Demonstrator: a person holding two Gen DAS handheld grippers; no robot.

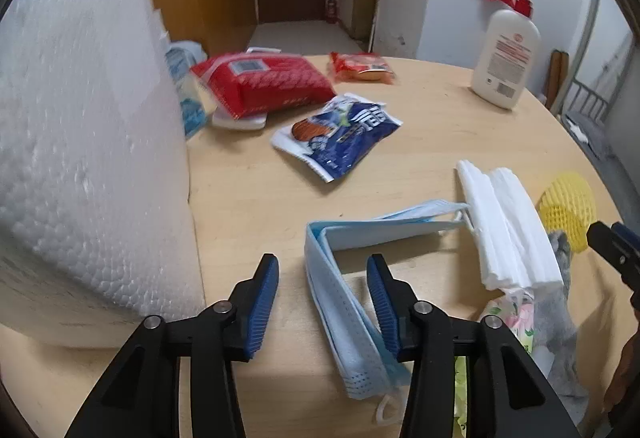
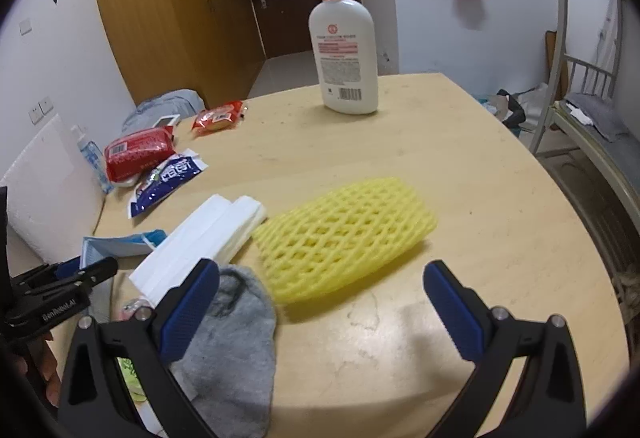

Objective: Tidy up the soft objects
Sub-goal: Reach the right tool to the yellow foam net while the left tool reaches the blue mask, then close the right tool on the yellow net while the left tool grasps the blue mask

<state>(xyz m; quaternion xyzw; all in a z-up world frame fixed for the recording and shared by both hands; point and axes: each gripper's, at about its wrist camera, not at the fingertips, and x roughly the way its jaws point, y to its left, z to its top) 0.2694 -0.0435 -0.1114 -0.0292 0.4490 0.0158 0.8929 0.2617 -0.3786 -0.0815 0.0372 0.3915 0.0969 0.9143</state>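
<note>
Blue face masks (image 1: 344, 302) lie between the parted fingers of the left hand-held gripper (image 1: 324, 270), not pinched, just left of the white foam stack (image 1: 508, 226). Right hand-held gripper (image 2: 320, 274) is spread wide near the yellow foam net (image 2: 344, 234) to the stack's right.

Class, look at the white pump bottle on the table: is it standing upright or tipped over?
Upright. The pump bottle stands on its base on the table, red pump on top.

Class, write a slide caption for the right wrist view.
Open right gripper facing yellow foam net beside grey sock.
</note>
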